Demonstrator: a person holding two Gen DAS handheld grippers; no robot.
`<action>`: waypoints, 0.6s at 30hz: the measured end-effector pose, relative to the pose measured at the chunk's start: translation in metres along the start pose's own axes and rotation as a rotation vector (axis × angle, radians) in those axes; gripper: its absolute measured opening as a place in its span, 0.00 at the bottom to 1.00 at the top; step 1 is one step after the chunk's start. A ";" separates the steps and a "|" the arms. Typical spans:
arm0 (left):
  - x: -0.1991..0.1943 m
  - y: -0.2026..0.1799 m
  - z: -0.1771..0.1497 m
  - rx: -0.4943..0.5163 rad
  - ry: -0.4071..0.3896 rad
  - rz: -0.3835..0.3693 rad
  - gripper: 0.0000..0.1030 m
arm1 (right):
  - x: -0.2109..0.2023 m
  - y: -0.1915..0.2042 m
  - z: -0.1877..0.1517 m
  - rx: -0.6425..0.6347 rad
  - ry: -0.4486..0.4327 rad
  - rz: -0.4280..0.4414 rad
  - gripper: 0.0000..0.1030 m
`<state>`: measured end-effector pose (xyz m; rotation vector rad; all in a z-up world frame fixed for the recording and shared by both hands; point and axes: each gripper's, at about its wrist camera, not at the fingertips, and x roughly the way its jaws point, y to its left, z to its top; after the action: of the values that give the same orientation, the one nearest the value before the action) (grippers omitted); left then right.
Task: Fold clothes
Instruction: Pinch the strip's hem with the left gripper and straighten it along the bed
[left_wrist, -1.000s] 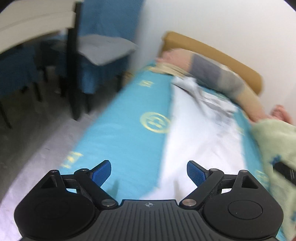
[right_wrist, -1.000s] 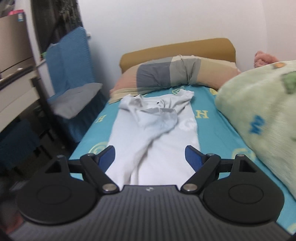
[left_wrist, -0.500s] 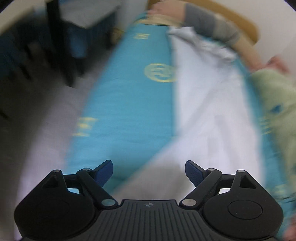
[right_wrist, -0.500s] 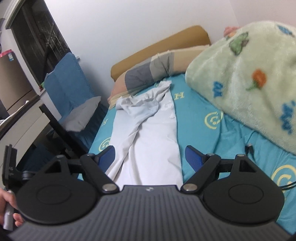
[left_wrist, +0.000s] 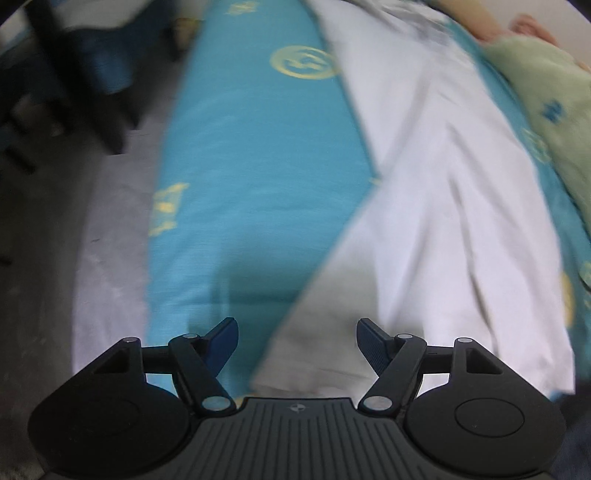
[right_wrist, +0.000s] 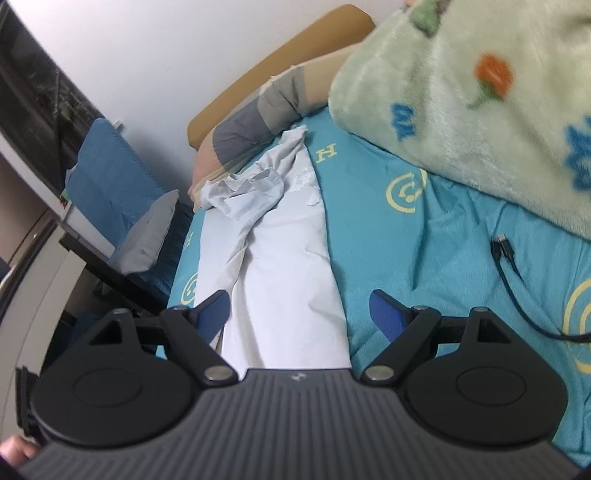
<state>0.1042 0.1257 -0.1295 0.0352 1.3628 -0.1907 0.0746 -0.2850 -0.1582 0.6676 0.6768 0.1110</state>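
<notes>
White trousers (left_wrist: 443, 206) fill more of the view now; left claw (left_wrist: 297, 345) closing, unpinched, right claw (right_wrist: 297, 317) spread, over smooth teal bedsheet (left_wrist: 251, 177).

The right tongs (right_wrist: 297, 308) stand wide apart at the bottom of the frame, nothing pinched between them. Behind the gap, a white garment (right_wrist: 284, 258) lies stretched along the teal bed sheet (right_wrist: 406, 251) toward a striped pillow (right_wrist: 266, 114), its far end crumpled. A green fleece blanket (right_wrist: 480, 96) fills the upper right; a black cable (right_wrist: 513, 273) lies at right.
</notes>
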 end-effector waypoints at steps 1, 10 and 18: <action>0.002 -0.003 0.000 0.015 0.006 -0.002 0.71 | 0.001 0.000 0.000 0.005 0.004 0.000 0.81; -0.017 -0.028 -0.006 0.143 -0.043 0.078 0.04 | 0.002 0.001 -0.004 -0.022 0.022 -0.021 0.81; -0.112 -0.120 -0.037 0.331 -0.223 0.063 0.03 | -0.008 0.002 -0.003 -0.025 -0.020 -0.082 0.81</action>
<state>0.0282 0.0254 -0.0178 0.3246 1.0954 -0.3550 0.0669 -0.2841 -0.1544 0.6156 0.6819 0.0373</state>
